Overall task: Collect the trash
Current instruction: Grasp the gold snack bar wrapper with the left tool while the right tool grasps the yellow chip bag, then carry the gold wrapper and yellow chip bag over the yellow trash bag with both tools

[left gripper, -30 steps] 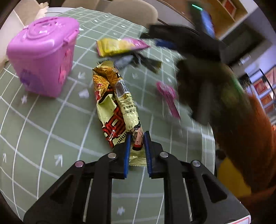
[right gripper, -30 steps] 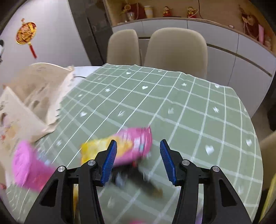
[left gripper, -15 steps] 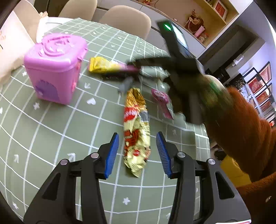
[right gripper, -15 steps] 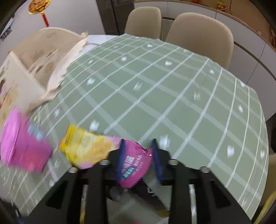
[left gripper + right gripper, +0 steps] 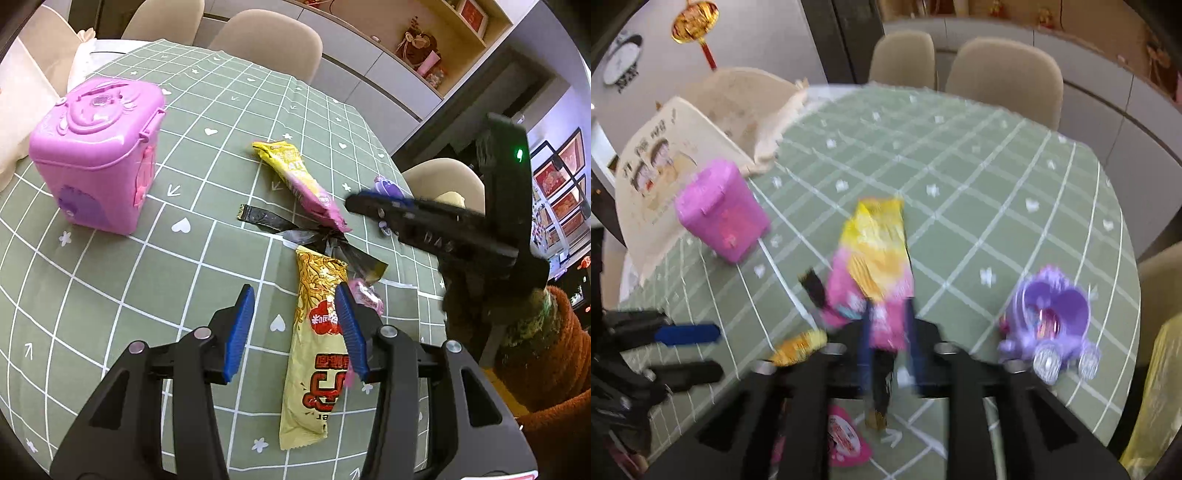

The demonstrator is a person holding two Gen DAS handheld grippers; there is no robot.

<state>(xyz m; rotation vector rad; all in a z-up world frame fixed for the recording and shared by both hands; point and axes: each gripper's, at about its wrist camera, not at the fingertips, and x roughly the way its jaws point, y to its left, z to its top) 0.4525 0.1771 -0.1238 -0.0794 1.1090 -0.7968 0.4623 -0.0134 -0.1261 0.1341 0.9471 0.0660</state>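
My left gripper is open above the table, over the long yellow and red snack wrapper, which lies flat. My right gripper is shut on the pink end of the yellow and pink wrapper and lifts it; it also shows in the left wrist view. A black wrapper lies between them, and a small pink wrapper sits by the right finger. The pink toy bin with its lid shut stands at the left, also in the right wrist view.
A purple toy carriage stands near the right edge of the green checked tablecloth. A pink heart-shaped wrapper lies under my right gripper. A cream bag sits at the far left. Chairs ring the table.
My left gripper let go of the yellow and red wrapper, opened and pulled back. My right gripper closed on the yellow and pink wrapper and swung it round.
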